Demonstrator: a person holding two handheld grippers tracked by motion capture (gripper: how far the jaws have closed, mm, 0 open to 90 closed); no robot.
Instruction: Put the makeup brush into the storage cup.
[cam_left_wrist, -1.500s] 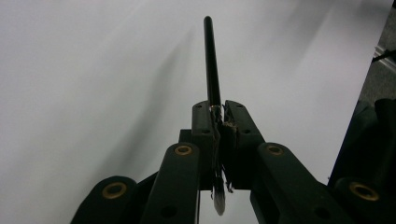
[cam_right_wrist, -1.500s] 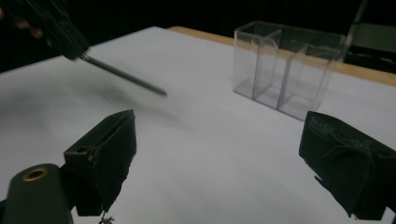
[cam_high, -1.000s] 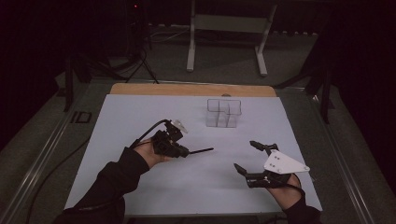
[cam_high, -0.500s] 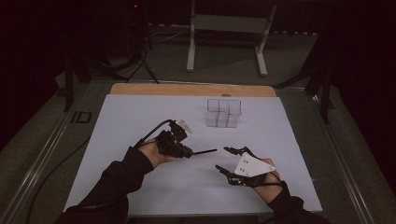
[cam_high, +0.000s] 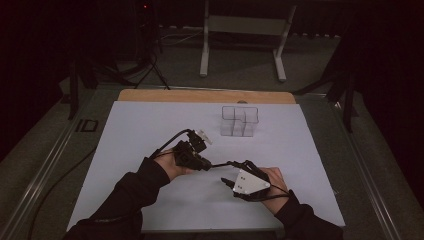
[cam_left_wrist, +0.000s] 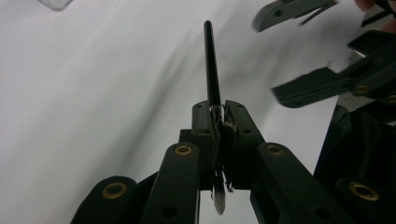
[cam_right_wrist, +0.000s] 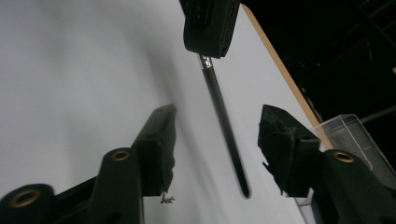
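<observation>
A thin black brush with a silver collar is clamped in my left gripper, which is shut on it; its long handle sticks out forward and a pale tip shows behind the jaws. In the high view the left gripper hovers over the white sheet, the brush handle pointing right. My right gripper has come up to the handle's free end. Its jaws have just been closing and now straddle the brush with a gap on each side, no pad touching it. The right gripper is open.
A clear plastic box with compartments stands on the white sheet behind the grippers, also seen as the clear box. A wooden board edge borders the sheet's far side. A metal stand is beyond the table.
My right gripper has moved left toward the brush handle and narrowed its jaws around it. The left gripper has held still with the brush.
</observation>
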